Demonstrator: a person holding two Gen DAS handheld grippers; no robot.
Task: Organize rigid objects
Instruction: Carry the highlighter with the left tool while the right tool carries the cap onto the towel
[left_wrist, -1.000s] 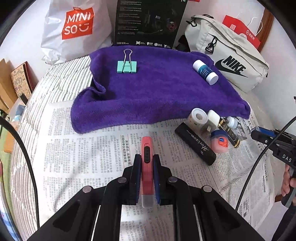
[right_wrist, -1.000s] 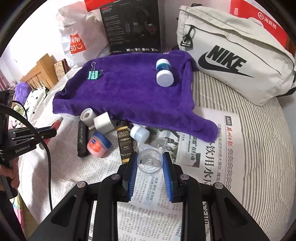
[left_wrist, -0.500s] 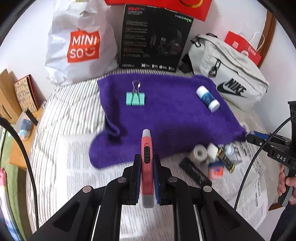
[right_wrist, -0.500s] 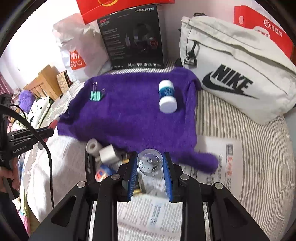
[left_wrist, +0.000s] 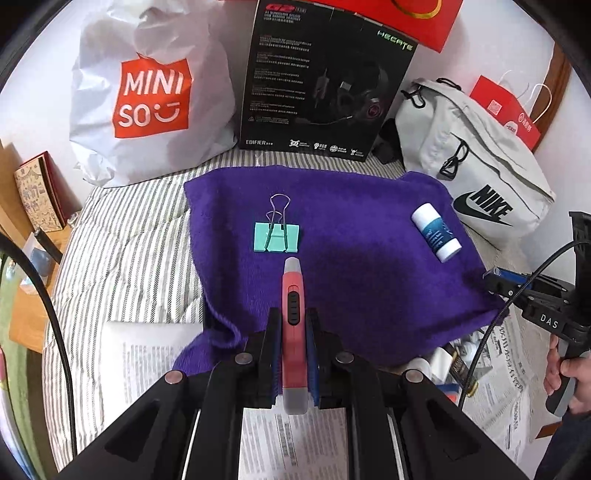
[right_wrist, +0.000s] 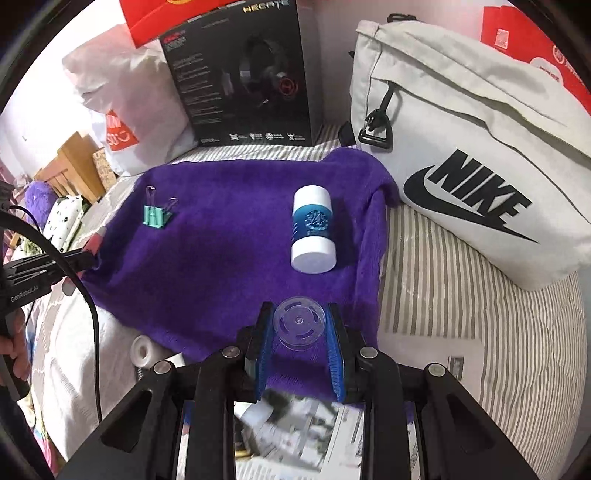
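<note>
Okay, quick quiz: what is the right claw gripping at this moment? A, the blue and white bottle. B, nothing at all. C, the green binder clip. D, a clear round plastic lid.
D: the right claw is shut on the clear round lid, while the binder clip and the blue and white bottle lie apart on the purple towel.

On the towel (left_wrist: 351, 258), the binder clip (left_wrist: 277, 236) lies at frame centre and the bottle (left_wrist: 436, 232) to its right; behind stand the headset box (left_wrist: 325, 81) and, upper right, the Nike bag (left_wrist: 476, 166).
</note>
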